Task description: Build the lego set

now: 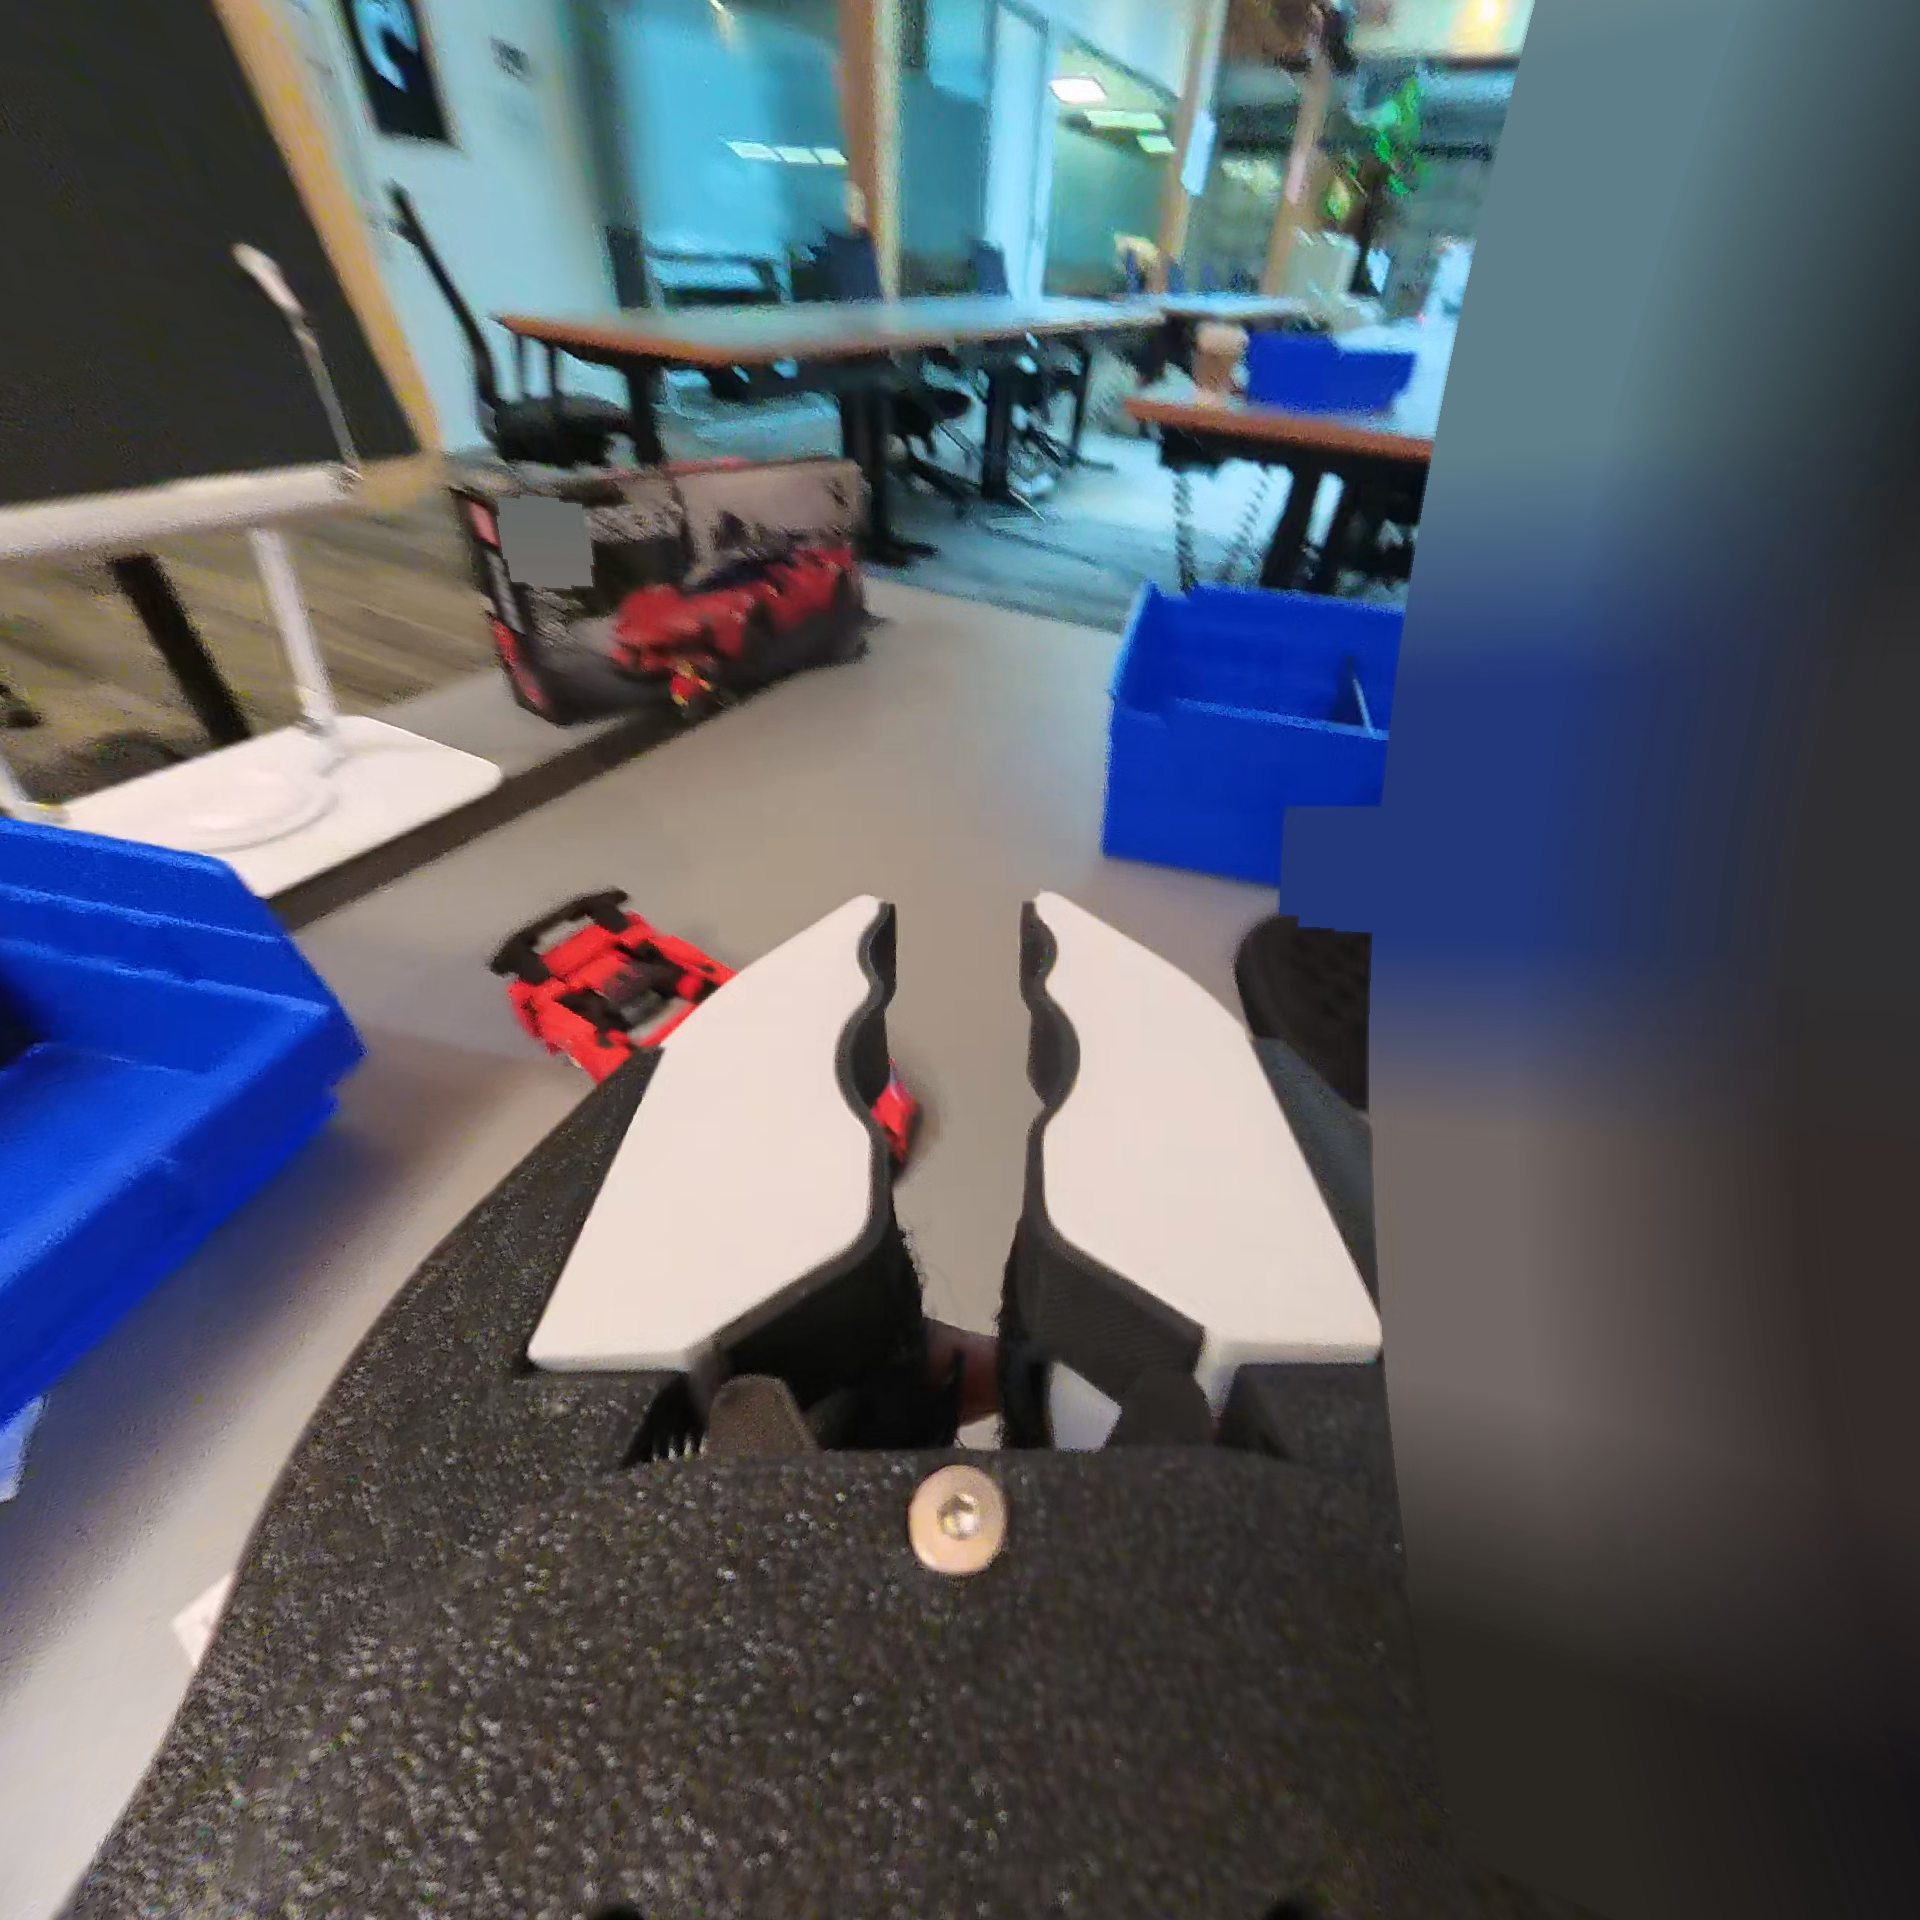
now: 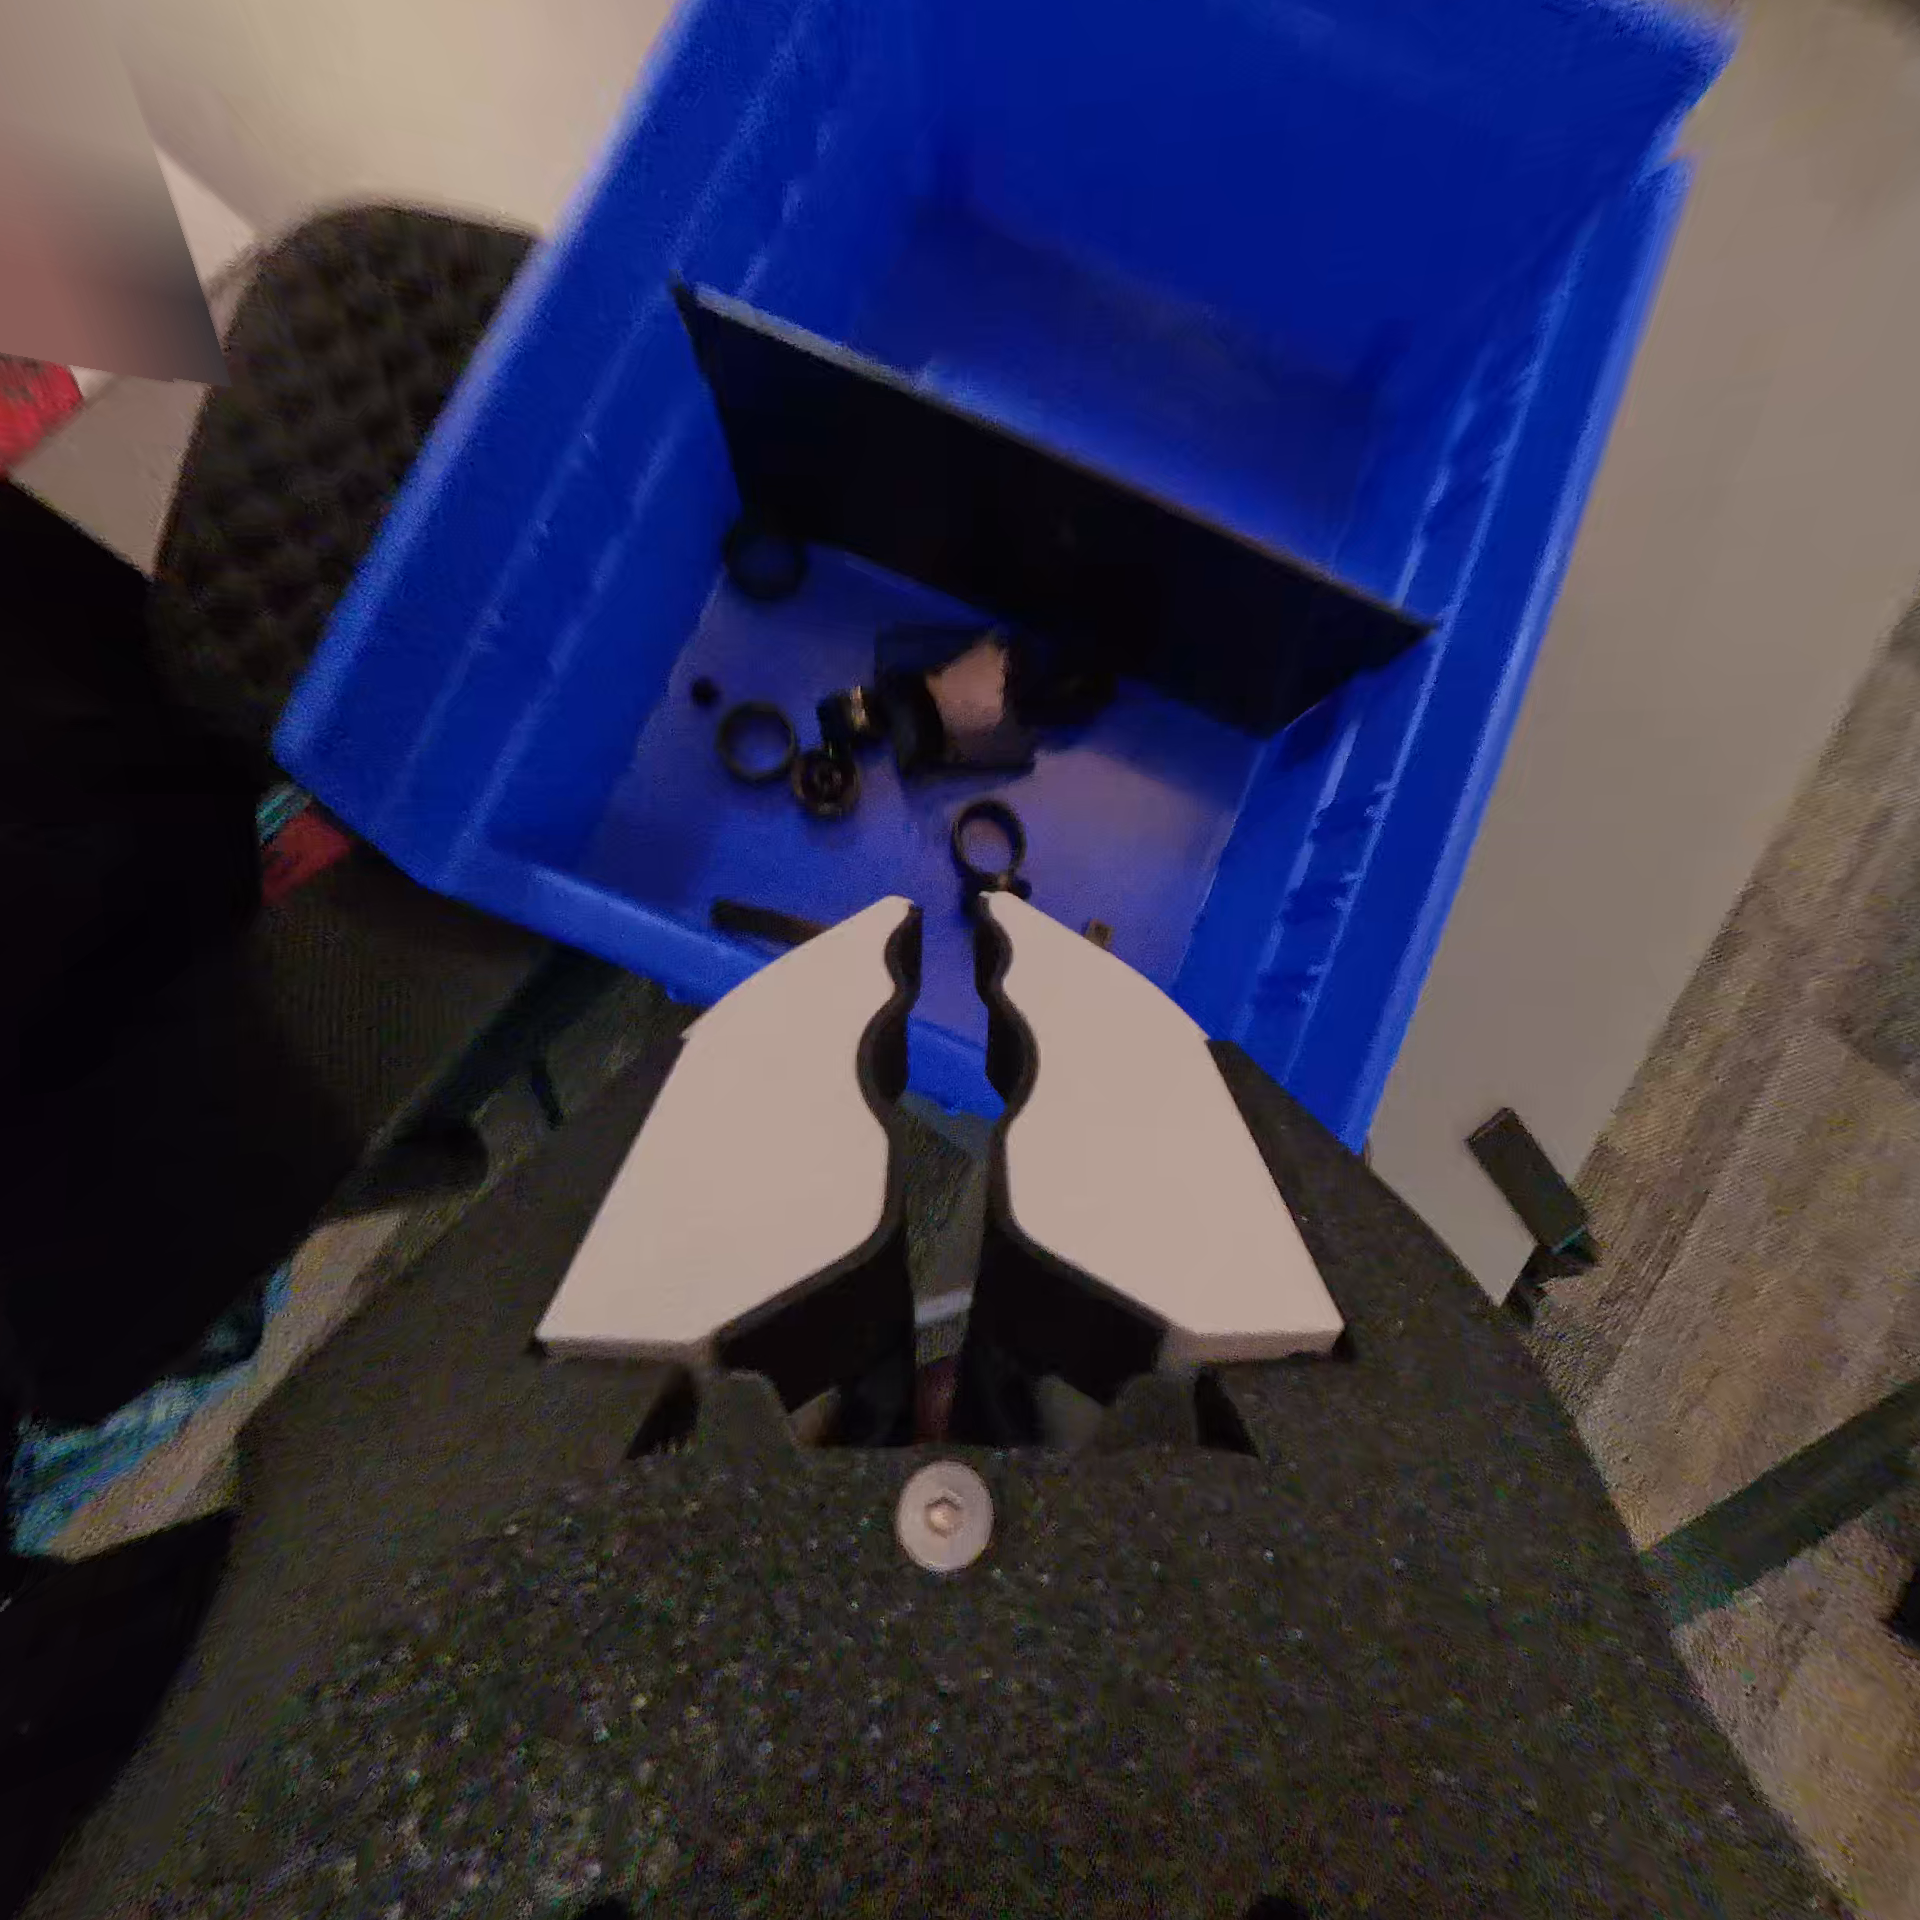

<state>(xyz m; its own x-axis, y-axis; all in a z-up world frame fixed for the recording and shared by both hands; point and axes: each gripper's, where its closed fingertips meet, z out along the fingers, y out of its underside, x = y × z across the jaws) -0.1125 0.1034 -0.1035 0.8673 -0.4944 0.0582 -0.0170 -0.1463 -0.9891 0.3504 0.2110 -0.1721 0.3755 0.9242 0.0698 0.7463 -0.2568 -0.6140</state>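
Note:
A partly built red and black lego car (image 1: 608, 987) lies on the grey table (image 1: 831, 810), just behind and left of my left gripper (image 1: 956, 914), whose left finger hides part of it. The left gripper is open and empty. My right gripper (image 2: 951, 909) hovers over the near end of a blue bin (image 2: 436, 644), jaws a narrow gap apart with nothing between them. In the bin lie several small black lego parts: rings (image 2: 762, 743), a blocky piece (image 2: 961, 707) and a ring-shaped piece (image 2: 987, 831) just beyond the fingertips.
A black divider (image 2: 1039, 530) splits the bin. The lego set's box (image 1: 675, 582) stands at the table's far edge. Another blue bin (image 1: 156, 1039) sits at the left, one (image 1: 1236, 727) at the right, and a white lamp base (image 1: 281, 790) at the back left. A black mesh chair (image 2: 312, 416) is beside the bin. About 50 cm separates my left fingertips from my right.

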